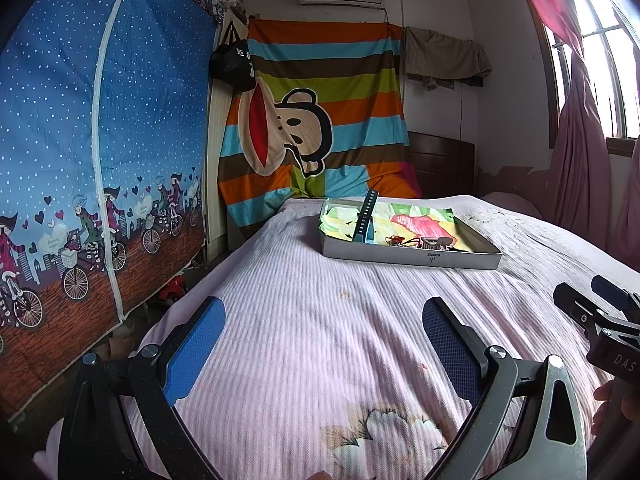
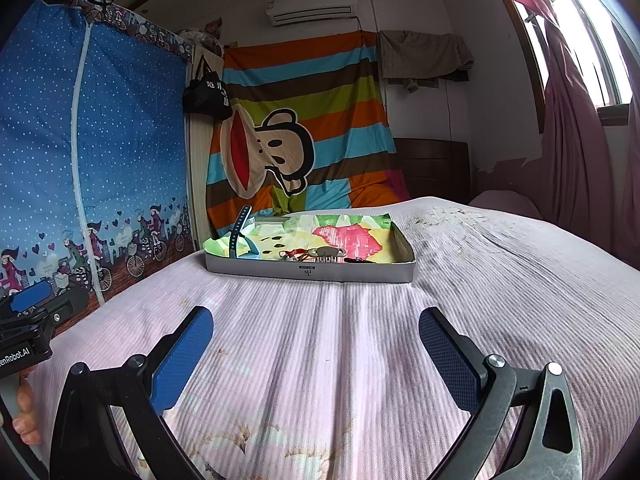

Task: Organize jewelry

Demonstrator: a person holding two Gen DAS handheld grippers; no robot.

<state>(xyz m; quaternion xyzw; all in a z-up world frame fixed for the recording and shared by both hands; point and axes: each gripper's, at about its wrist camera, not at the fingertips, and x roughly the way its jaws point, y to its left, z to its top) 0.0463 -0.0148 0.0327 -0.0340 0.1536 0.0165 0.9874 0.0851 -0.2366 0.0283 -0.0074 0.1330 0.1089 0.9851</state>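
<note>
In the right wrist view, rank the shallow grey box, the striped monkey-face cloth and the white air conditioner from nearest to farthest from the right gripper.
From the open right gripper:
1. Shallow grey box, on the bed straight ahead.
2. Striped monkey-face cloth, hanging beyond the bed's far end, slightly left.
3. White air conditioner, high on the back wall.

pink striped bedspread [image 2: 360, 340], grey tray [image 2: 256, 270]

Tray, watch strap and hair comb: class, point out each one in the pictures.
Tray [image 2: 256, 270], right wrist view, front wall.
Watch strap [image 2: 239, 227], right wrist view, upright dark band.
Hair comb [image 2: 329, 254], right wrist view, its spine.
</note>
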